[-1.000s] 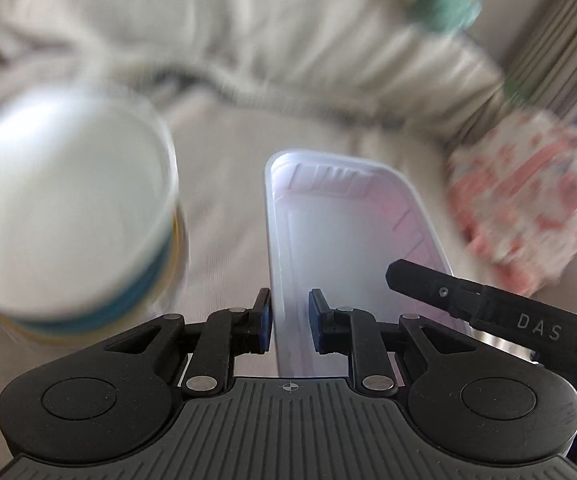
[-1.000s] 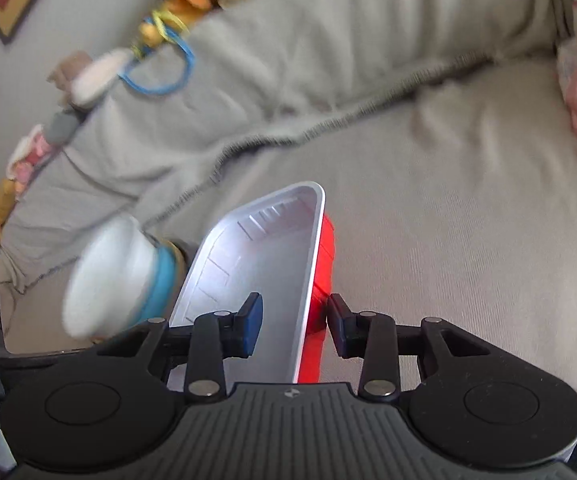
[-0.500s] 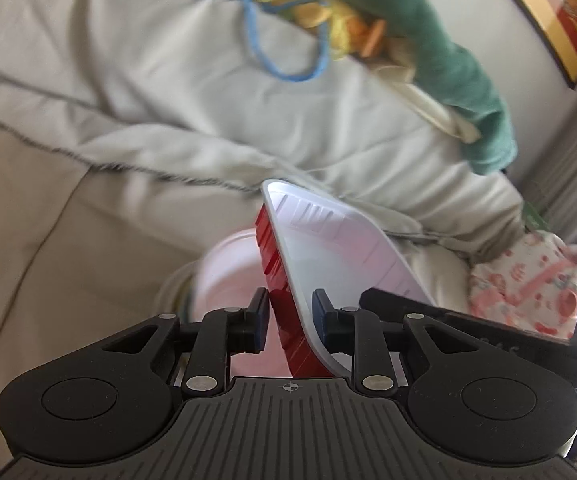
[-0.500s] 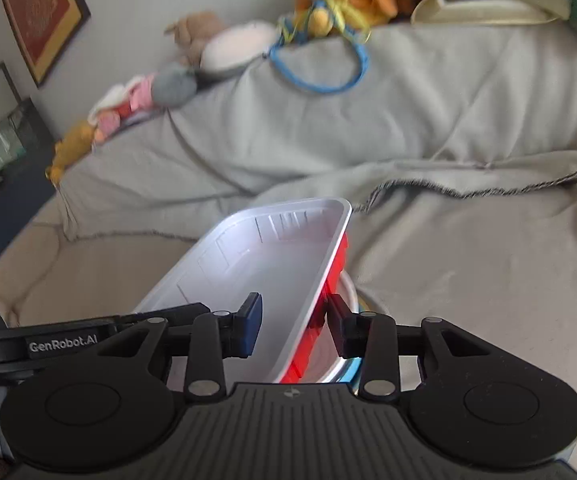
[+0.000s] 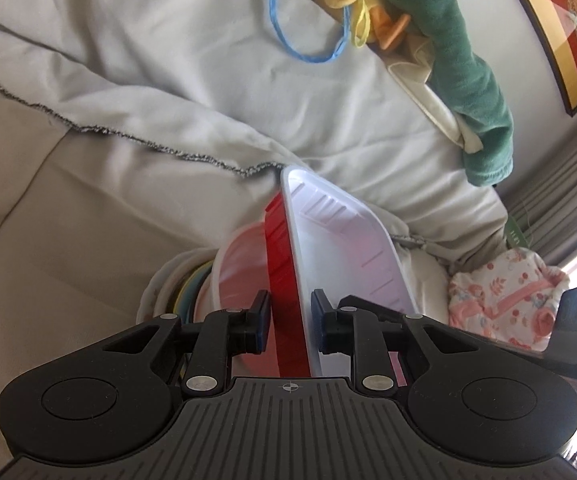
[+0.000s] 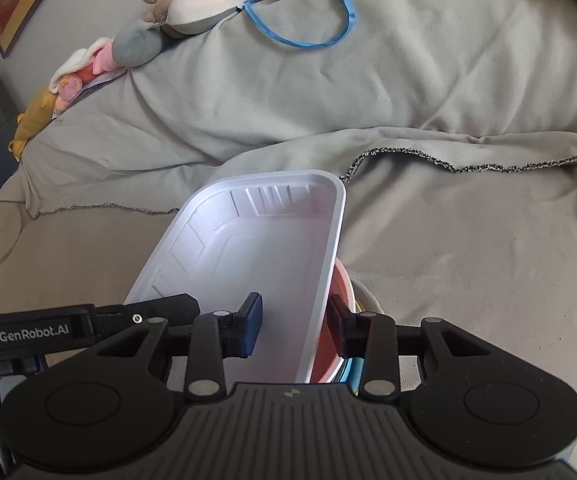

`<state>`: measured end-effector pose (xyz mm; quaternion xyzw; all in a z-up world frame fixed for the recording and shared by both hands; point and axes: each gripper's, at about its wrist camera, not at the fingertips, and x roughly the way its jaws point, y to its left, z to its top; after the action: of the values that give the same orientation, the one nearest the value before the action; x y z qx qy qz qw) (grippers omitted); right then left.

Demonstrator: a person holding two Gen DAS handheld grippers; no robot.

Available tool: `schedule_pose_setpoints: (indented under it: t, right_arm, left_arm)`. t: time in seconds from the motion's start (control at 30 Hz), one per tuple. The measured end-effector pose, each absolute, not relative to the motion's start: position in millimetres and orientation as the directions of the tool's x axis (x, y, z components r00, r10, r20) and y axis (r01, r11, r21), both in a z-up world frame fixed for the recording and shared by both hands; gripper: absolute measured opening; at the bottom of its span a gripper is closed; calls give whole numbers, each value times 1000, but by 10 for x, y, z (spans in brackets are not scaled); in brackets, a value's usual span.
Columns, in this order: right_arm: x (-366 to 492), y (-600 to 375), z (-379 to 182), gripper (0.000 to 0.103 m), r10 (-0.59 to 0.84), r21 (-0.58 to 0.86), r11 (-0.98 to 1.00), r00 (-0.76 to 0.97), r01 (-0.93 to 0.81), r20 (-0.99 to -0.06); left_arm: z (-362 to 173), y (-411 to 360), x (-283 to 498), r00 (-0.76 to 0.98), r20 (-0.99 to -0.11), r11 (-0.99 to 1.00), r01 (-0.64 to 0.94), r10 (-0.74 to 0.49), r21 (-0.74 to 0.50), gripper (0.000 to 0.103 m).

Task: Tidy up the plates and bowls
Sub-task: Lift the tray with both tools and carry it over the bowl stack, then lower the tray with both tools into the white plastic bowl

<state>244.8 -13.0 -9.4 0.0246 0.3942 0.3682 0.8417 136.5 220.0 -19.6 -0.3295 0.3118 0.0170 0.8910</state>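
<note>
A rectangular tray, white inside and red outside (image 5: 340,236), is held by both grippers, one on each long wall. My left gripper (image 5: 288,326) is shut on its left wall. My right gripper (image 6: 294,330) is shut on its right wall (image 6: 320,280). The tray (image 6: 248,256) hangs tilted over a stack of bowls (image 5: 236,272) on the sofa seat; the top bowl is white with a reddish glow, and blue and yellow rims (image 5: 186,292) show below it. In the right wrist view the stack (image 6: 342,300) peeks out under the tray's right side.
The grey sofa cover (image 6: 448,260) spreads all around. Soft toys (image 6: 192,4) and a green cloth (image 5: 468,76) lie along the sofa back. A floral cushion (image 5: 508,296) sits at the right, by curtains. Framed pictures (image 5: 568,20) hang on the wall.
Both grippers have carried the tray from beside the bowl stack to over it. The stack, at the left a second ago, now sits under the tray.
</note>
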Motion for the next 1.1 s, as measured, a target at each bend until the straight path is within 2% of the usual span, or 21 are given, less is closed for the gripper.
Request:
schedule_pose_setpoints:
  t: [0.37, 0.63, 0.9, 1.1]
  right_arm:
    - [2367, -158, 29, 37, 657, 343, 718, 426, -606, -622]
    - [2365, -155, 28, 37, 648, 331, 724, 434, -605, -626]
    - [2340, -257, 12, 37, 648, 340, 729, 439, -595, -622]
    - [2232, -227, -1, 37, 664, 331, 703, 414, -630, -623]
  left_arm:
    - [-68, 2419, 1178, 836, -531, 738, -271, -138, -618, 25]
    - [-131, 2338, 1232, 813, -553, 738, -258, -184, -624, 24]
    - [-111, 2447, 1100, 826, -548, 722, -298, -133, -624, 24]
    - [-155, 2401, 1070, 809, -552, 707, -271, -200, -653, 23]
